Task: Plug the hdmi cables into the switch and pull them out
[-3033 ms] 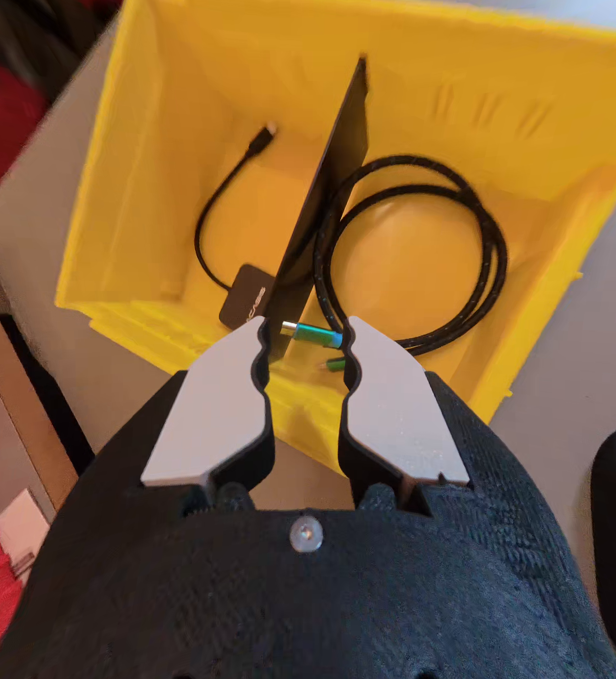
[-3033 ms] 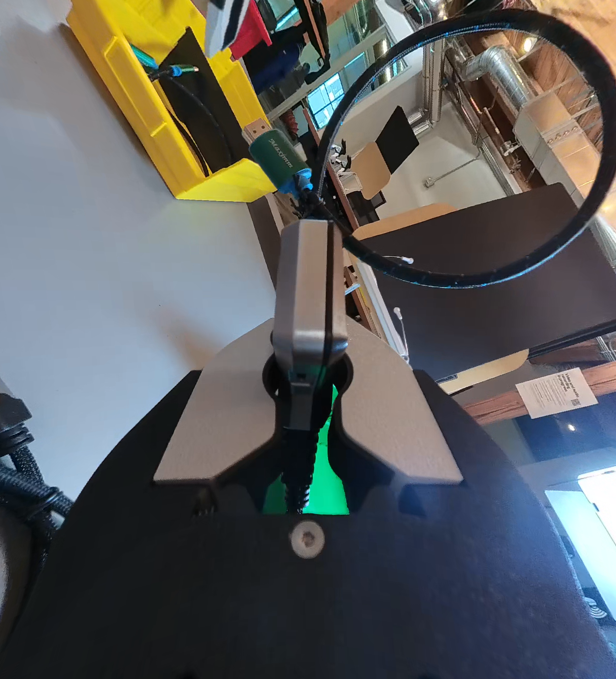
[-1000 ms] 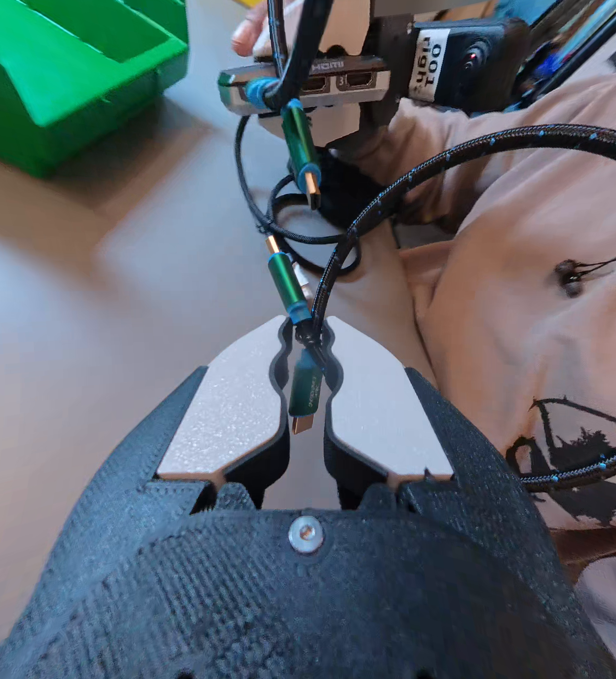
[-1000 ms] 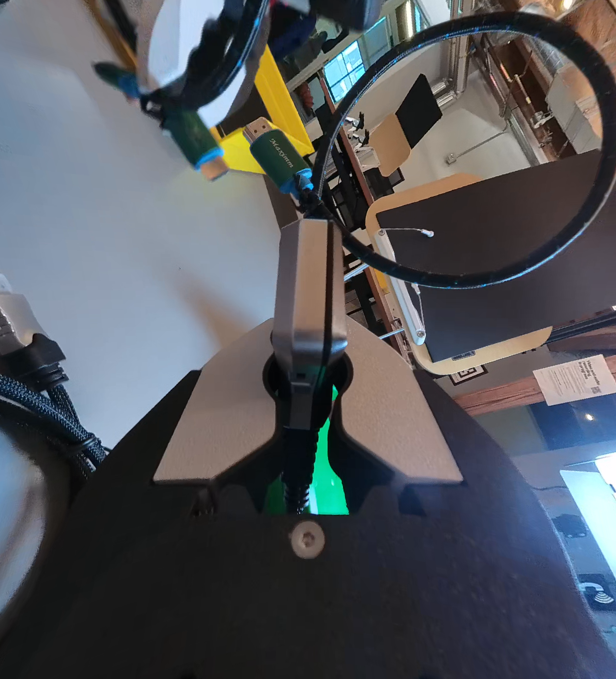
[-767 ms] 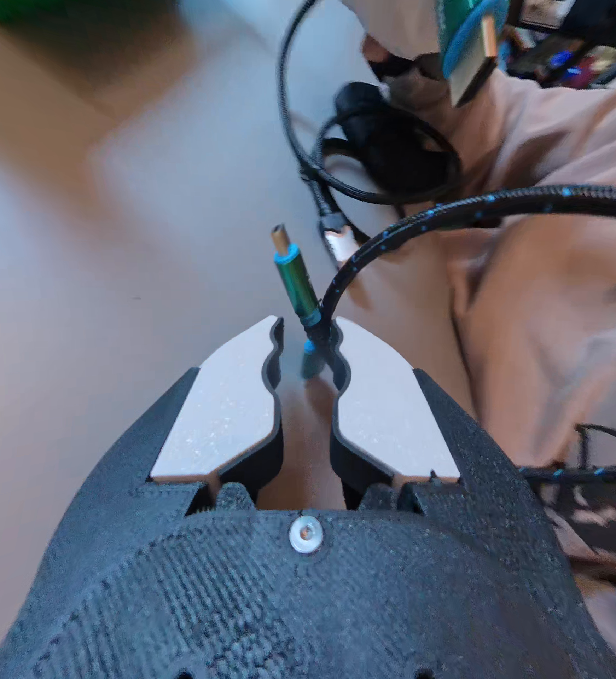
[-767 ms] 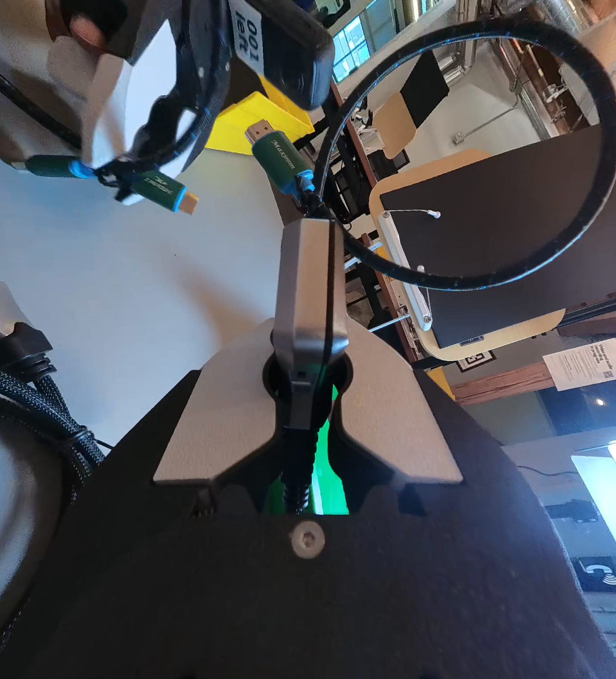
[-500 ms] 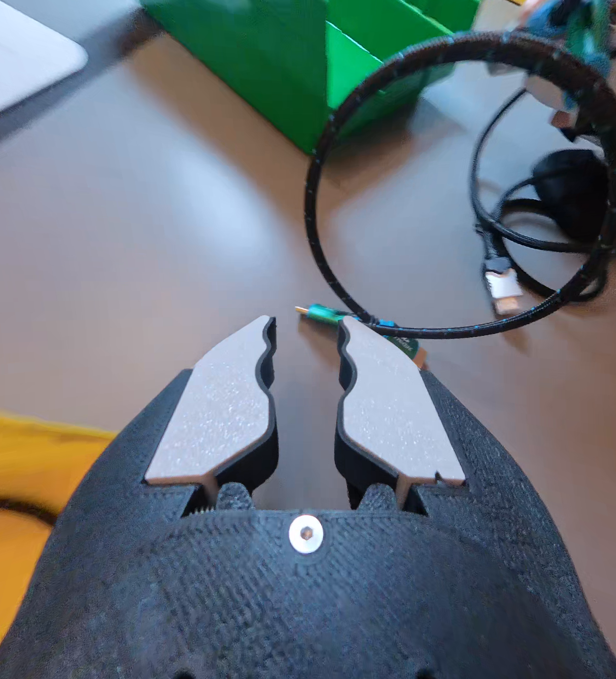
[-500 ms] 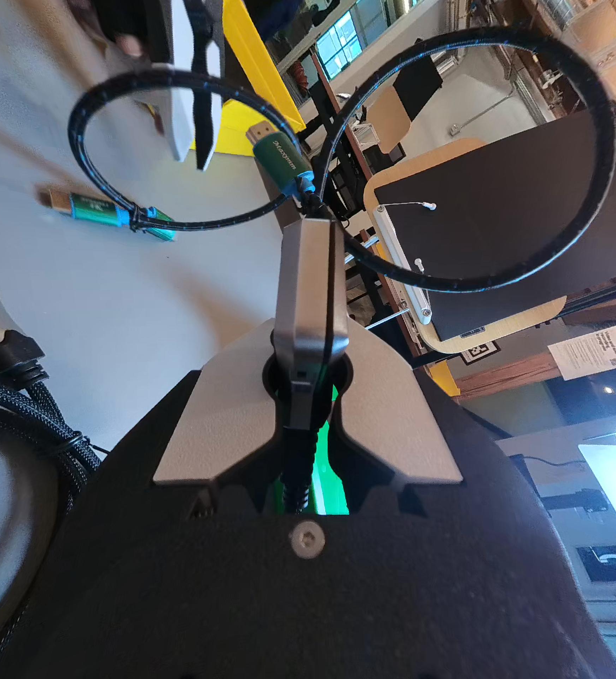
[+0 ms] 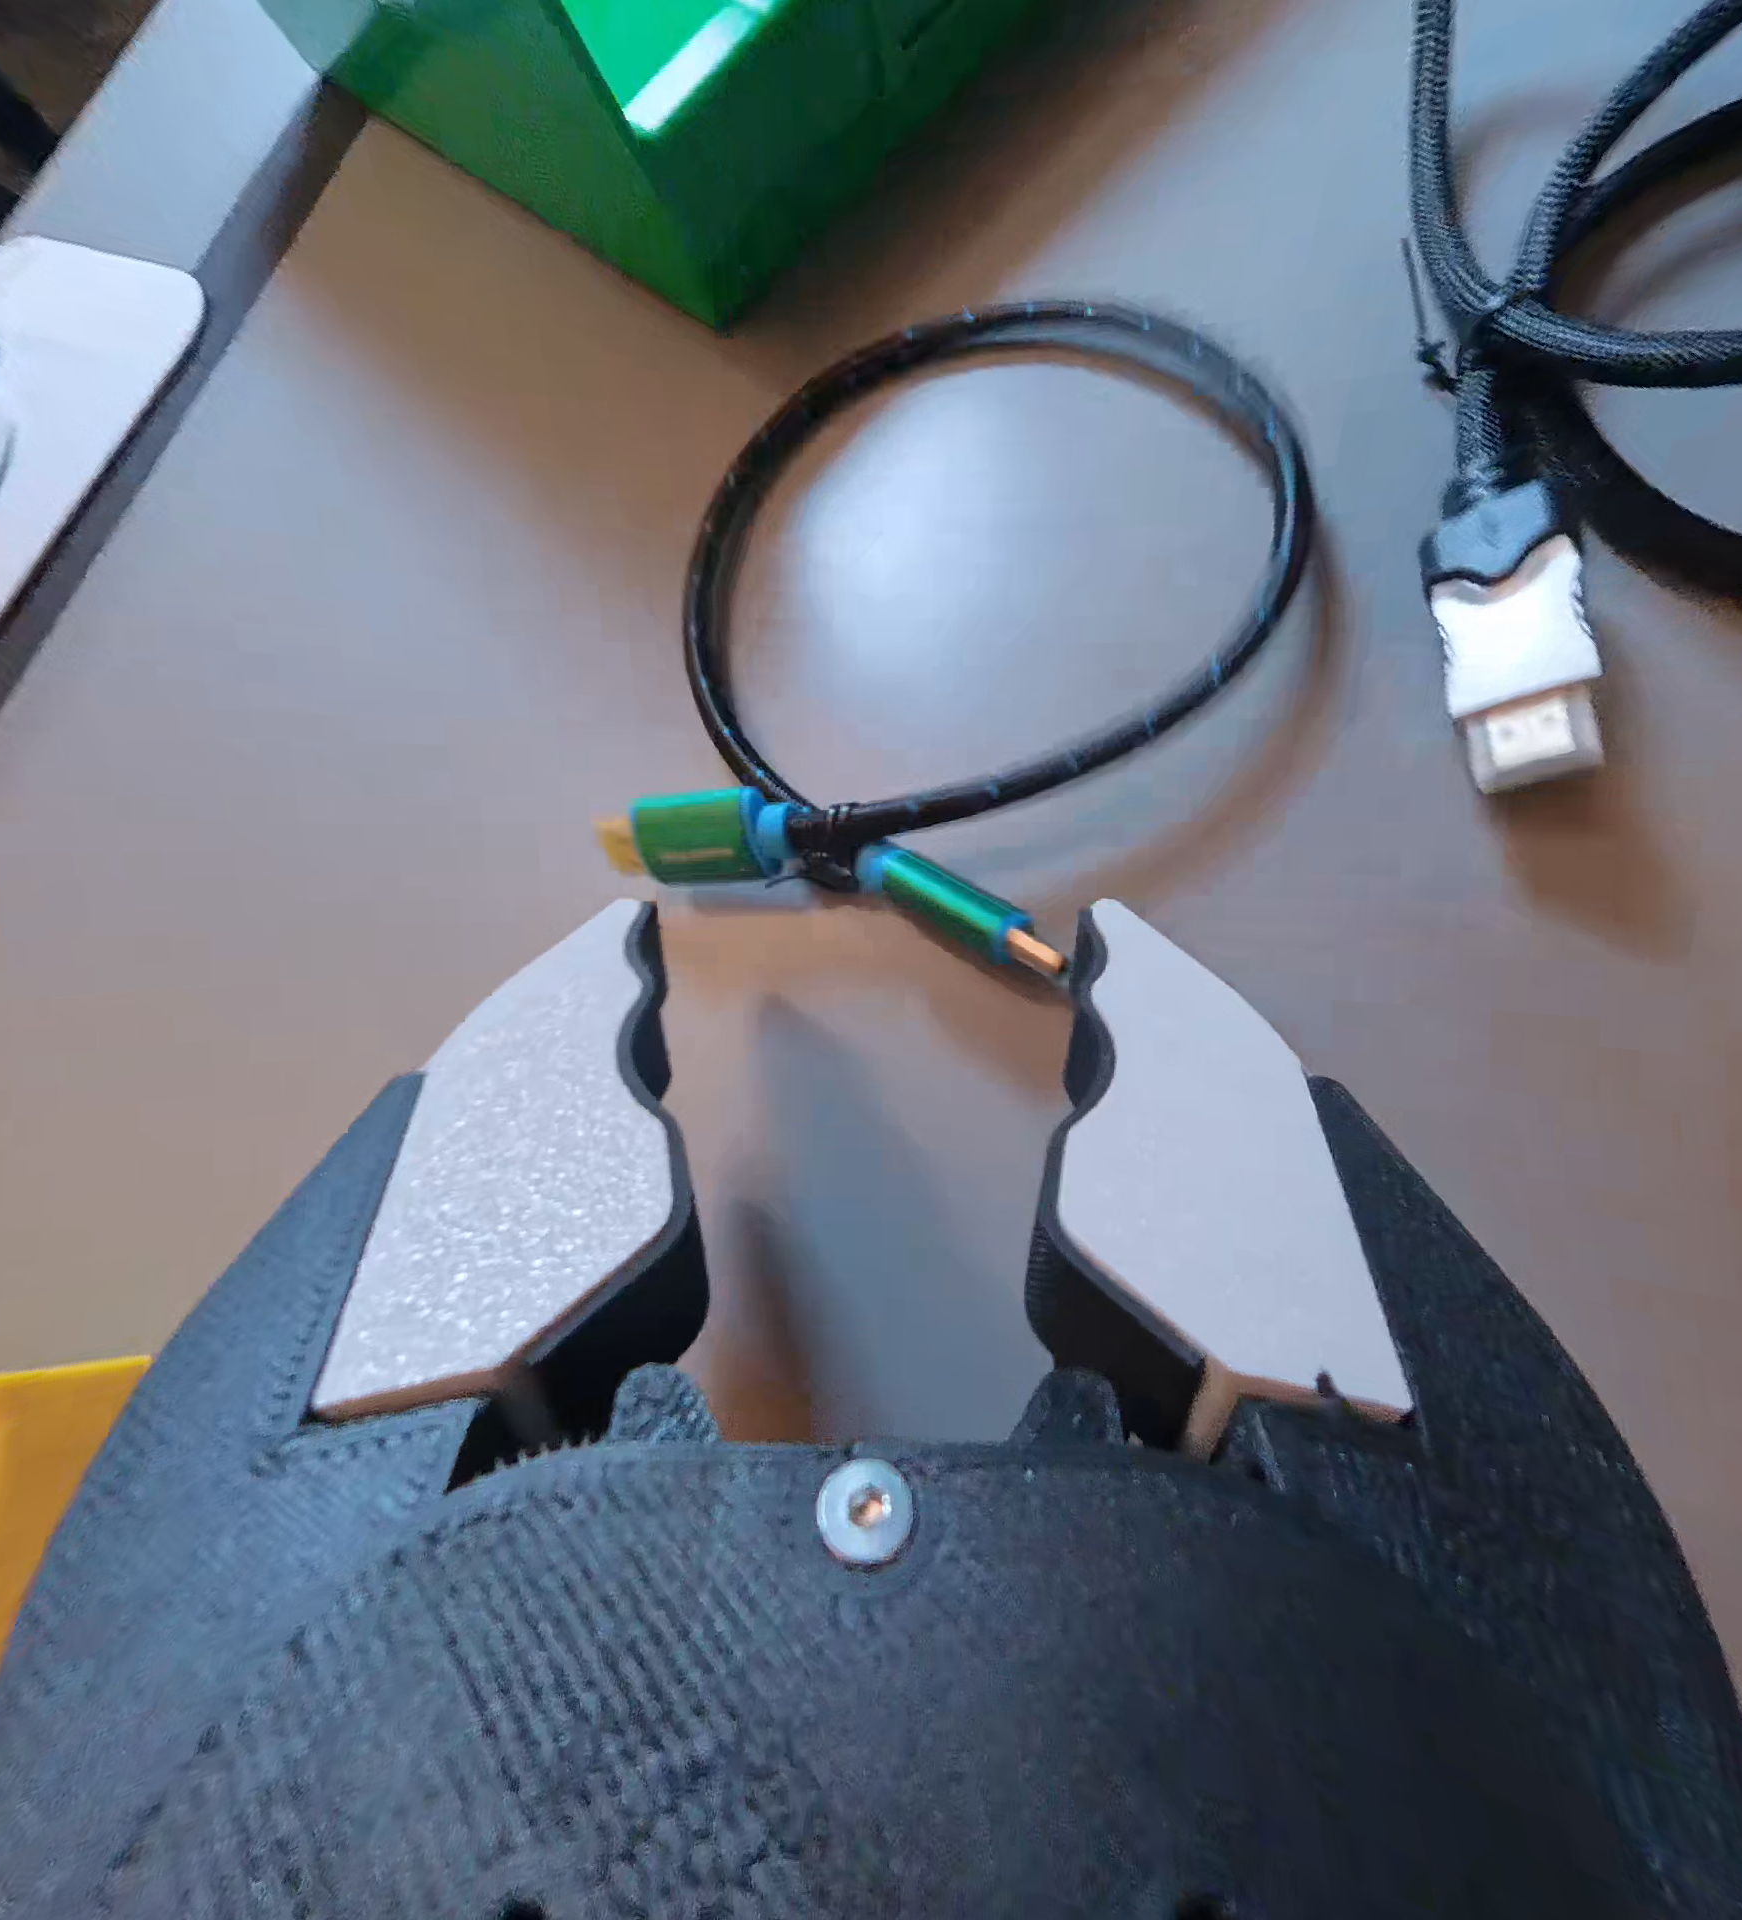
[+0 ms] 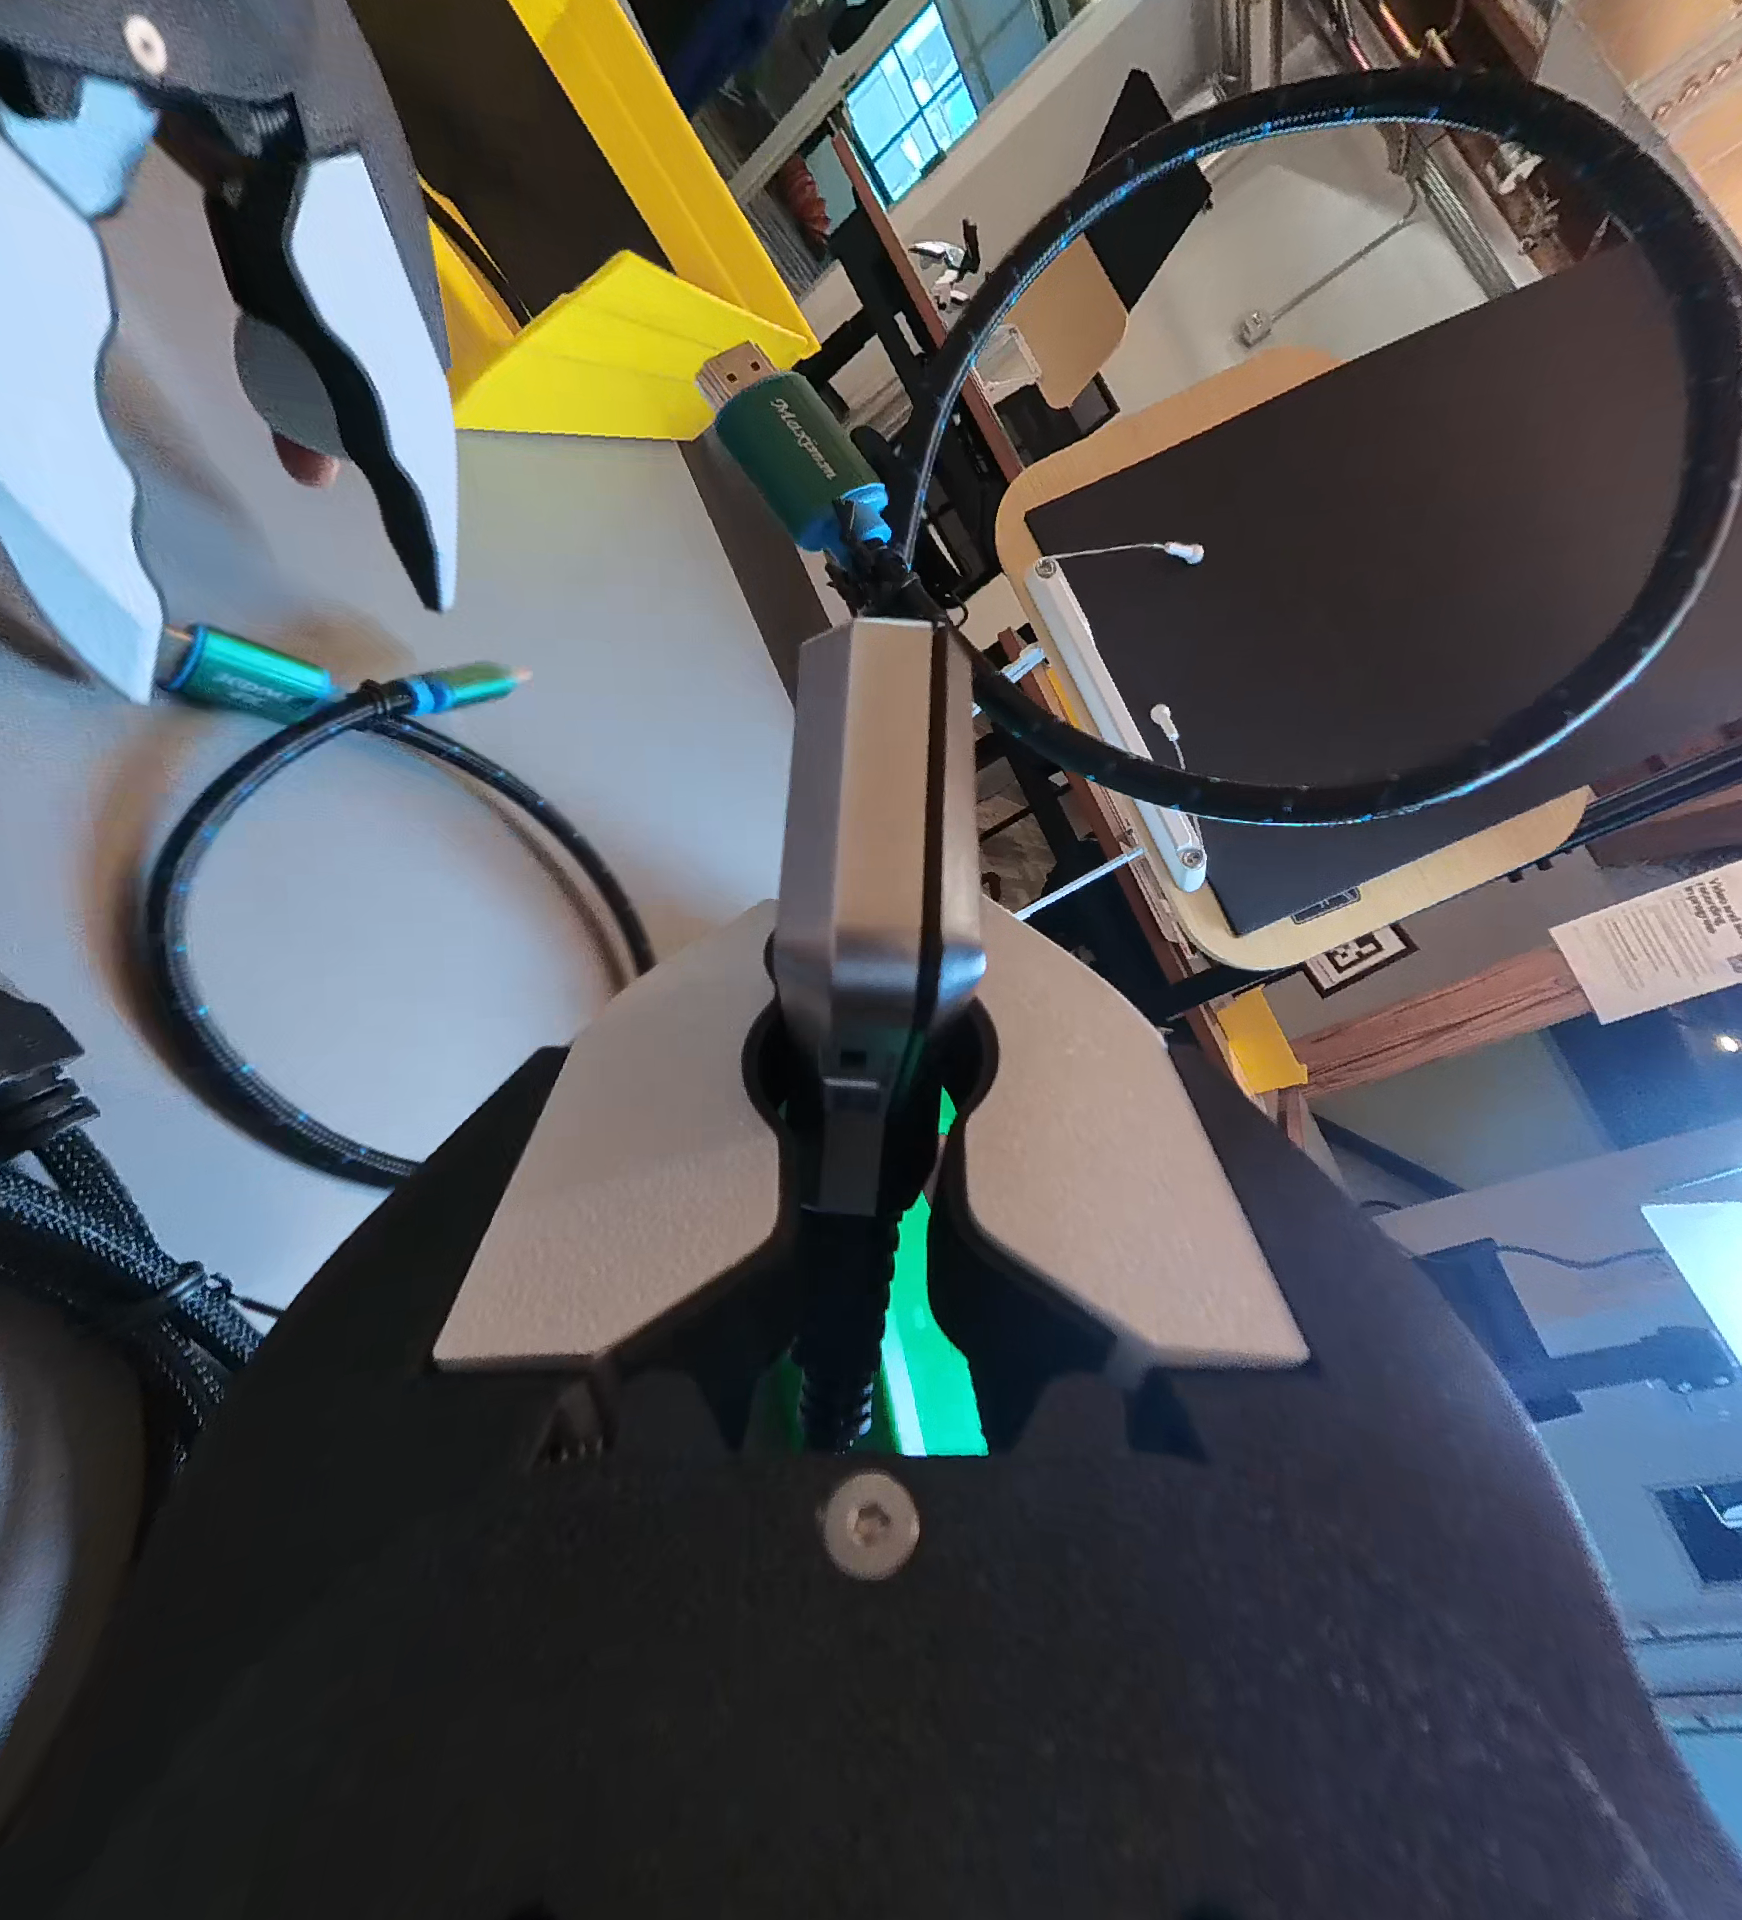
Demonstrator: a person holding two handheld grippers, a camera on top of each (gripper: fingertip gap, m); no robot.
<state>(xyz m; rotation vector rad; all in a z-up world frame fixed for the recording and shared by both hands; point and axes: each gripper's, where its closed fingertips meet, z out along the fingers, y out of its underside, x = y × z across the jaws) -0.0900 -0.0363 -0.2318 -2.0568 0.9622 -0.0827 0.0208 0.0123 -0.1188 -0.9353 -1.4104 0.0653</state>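
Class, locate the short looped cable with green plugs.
The looped cable lies on the table, just ahead of the open left gripper, between green bin and silver plug.

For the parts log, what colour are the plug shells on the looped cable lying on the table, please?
Metallic green plug shells with blue collars; clearest in the left wrist view.

1. Left gripper [image 9: 867,940]: jaws spread wide, nothing between them, angled down just above the tabletop [image 9: 327,727].
2. Right gripper [image 10: 872,1023]: jaws clamped on the switch [image 10: 877,790], raised above the tabletop, tilted upward.
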